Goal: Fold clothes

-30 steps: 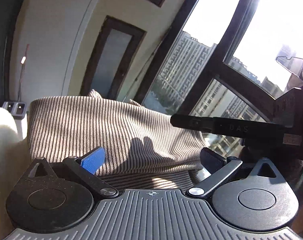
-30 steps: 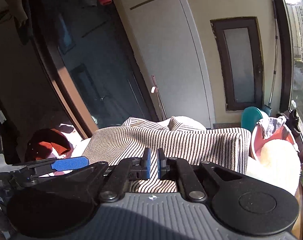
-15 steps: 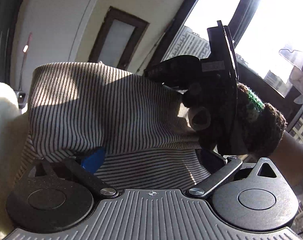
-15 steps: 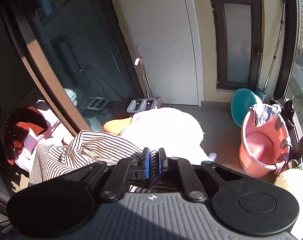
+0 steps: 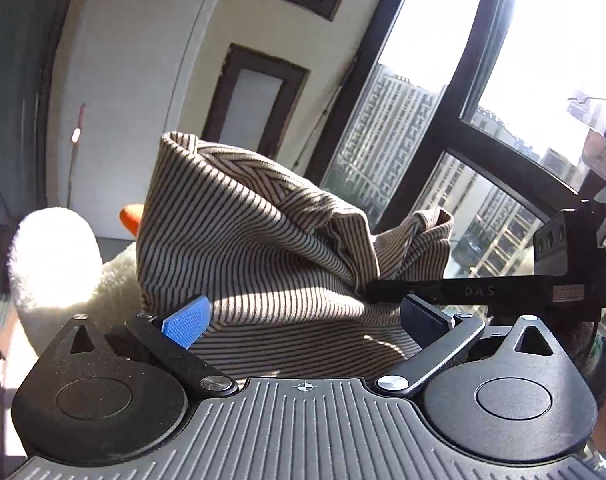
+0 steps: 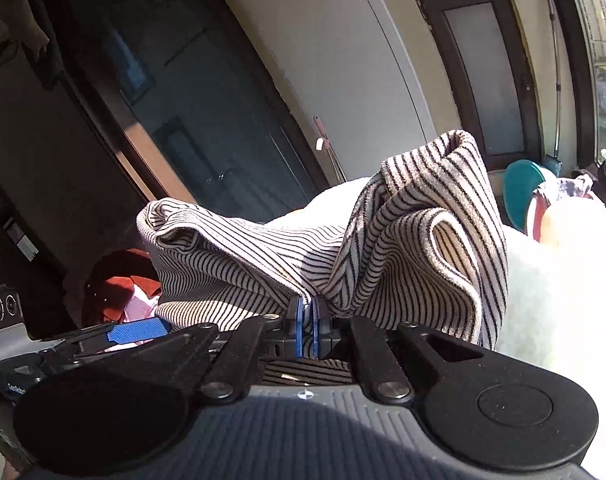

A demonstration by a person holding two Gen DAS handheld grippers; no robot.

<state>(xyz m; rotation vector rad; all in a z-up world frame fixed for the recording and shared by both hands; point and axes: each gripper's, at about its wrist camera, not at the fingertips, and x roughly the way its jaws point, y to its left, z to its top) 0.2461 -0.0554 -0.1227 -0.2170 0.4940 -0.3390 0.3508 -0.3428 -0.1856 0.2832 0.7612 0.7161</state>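
Observation:
A beige garment with thin dark stripes point(image 5: 259, 248) is bunched up in front of both cameras. My left gripper point(image 5: 303, 318) is open, its blue pad point(image 5: 187, 320) and dark pad on either side of the cloth lying between them. My right gripper point(image 6: 307, 322) is shut on a pinched fold of the striped garment point(image 6: 403, 248), which rises in loops above the pads. The right gripper also shows in the left wrist view point(image 5: 483, 292), reaching into the cloth from the right. The left gripper's blue fingertip shows at the lower left of the right wrist view point(image 6: 137, 330).
A white fluffy cushion point(image 5: 51, 264) lies under and beside the garment, also in the right wrist view point(image 6: 551, 280). Red and pink clothes point(image 6: 119, 292) lie at the left. A teal basin point(image 6: 523, 188) and a pink bucket stand by the window. Dark window frames point(image 5: 435, 128) stand behind.
The right gripper has swung back down beside the left one, still holding the cloth. The garment has gone from a flat spread to a bunched, folded-over heap.

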